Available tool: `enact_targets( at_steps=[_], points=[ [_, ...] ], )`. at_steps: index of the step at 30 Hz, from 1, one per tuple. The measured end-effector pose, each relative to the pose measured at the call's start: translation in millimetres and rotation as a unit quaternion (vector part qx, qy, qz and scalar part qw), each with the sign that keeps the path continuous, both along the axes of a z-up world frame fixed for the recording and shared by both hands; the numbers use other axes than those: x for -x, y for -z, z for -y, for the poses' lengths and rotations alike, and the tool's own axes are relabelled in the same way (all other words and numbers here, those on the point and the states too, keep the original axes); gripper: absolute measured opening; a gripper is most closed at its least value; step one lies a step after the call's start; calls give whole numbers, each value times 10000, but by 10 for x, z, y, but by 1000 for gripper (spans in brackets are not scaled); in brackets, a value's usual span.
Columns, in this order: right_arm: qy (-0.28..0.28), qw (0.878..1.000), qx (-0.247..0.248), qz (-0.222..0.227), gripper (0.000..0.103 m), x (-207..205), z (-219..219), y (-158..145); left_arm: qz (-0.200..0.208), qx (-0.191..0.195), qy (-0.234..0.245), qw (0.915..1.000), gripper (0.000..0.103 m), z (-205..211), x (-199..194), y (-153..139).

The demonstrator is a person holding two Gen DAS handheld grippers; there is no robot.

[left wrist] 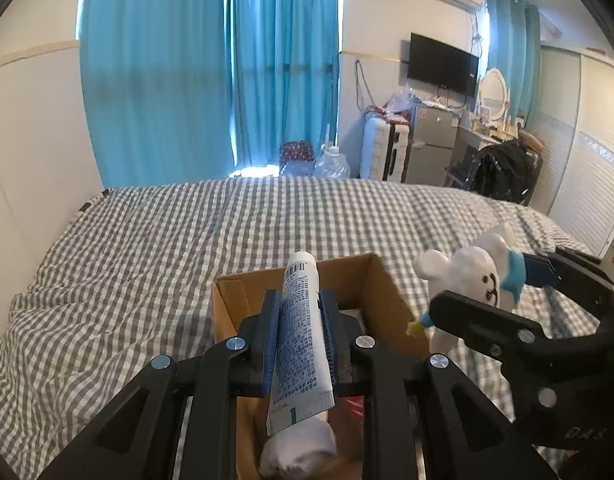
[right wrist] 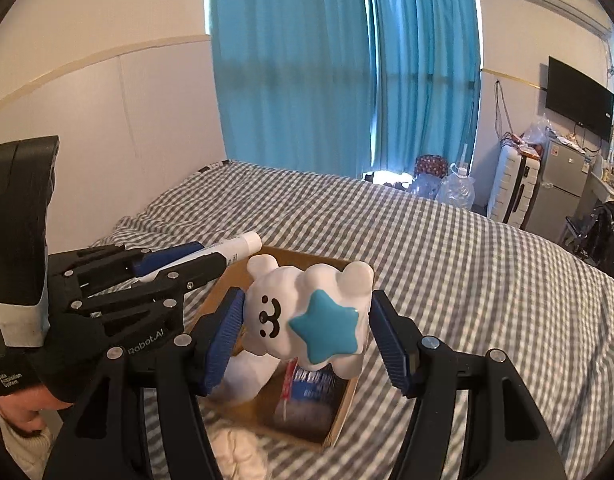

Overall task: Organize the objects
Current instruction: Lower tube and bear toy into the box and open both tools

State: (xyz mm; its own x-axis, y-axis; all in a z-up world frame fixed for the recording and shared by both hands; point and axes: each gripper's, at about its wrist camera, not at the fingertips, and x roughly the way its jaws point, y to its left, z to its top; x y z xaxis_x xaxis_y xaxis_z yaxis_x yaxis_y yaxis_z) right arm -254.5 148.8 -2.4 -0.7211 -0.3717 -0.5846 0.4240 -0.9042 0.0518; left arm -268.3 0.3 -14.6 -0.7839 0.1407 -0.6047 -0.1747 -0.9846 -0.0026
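Note:
My left gripper (left wrist: 301, 312) is shut on a white tube (left wrist: 303, 336) with blue print and holds it above an open cardboard box (left wrist: 391, 300) on the bed. The tube (right wrist: 231, 250) and left gripper (right wrist: 215, 260) also show in the right wrist view. My right gripper (right wrist: 307, 320) is shut on a white bear toy (right wrist: 303, 316) with a blue star, over the same box (right wrist: 343, 404). In the left wrist view the bear (left wrist: 467, 276) hangs at the box's right side in the right gripper (left wrist: 491, 292). A white roll (left wrist: 299, 448) and printed packets (right wrist: 311, 396) lie inside the box.
The bed's grey checked cover (left wrist: 167, 248) stretches ahead. Blue curtains (left wrist: 211, 72) hang behind it. A suitcase (right wrist: 511, 188), small fridge (right wrist: 563, 188), water jugs (right wrist: 455, 192) and a wall television (left wrist: 443, 64) stand at the far right. A white cloth (right wrist: 239, 452) lies in front of the box.

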Motion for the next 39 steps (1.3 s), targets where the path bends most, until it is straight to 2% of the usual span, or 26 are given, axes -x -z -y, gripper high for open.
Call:
enact_targets(
  at_steps=[9, 17, 18, 20, 22, 23, 24, 25, 28, 32, 35, 39],
  points=[
    [10, 9995, -132, 282, 63, 650, 170, 390, 408, 50, 47, 9991, 20, 21, 275, 514],
    [89, 9989, -148, 437, 63, 752, 229, 618, 569, 95, 116, 9983, 20, -21, 326, 691],
    [108, 9989, -144, 444, 65, 765, 213, 606, 586, 98, 132, 9981, 21, -28, 313, 689],
    [177, 9989, -100, 420, 75, 745, 197, 581, 599, 105, 139, 9981, 23, -45, 260, 643],
    [237, 9990, -37, 372, 77, 692, 151, 505, 569, 136, 156, 9982, 31, -52, 192, 587],
    [250, 9991, -11, 352, 78, 664, 132, 458, 527, 162, 131, 9984, 46, -54, 139, 539],
    [286, 9991, 15, 305, 79, 597, 92, 386, 441, 179, 68, 9988, 65, -54, 64, 485],
    [312, 9992, 19, 263, 82, 546, 57, 328, 321, 170, -11, 9993, 71, -56, -23, 411],
    [368, 9993, -20, 88, 88, 322, -76, 112, 179, 59, -41, 9998, 73, -72, -217, 214],
    [455, 9988, -114, -135, 92, -25, -261, -178, 48, 123, -136, 9998, 76, -109, -529, -40],
    [530, 9979, -137, -337, 95, -355, -414, -378, -124, 136, -202, 9996, 93, -153, -810, -187],
    [617, 9964, -190, -544, 99, -811, -586, -545, -223, 87, -267, 9994, 95, -137, -1100, -280]
  ],
)
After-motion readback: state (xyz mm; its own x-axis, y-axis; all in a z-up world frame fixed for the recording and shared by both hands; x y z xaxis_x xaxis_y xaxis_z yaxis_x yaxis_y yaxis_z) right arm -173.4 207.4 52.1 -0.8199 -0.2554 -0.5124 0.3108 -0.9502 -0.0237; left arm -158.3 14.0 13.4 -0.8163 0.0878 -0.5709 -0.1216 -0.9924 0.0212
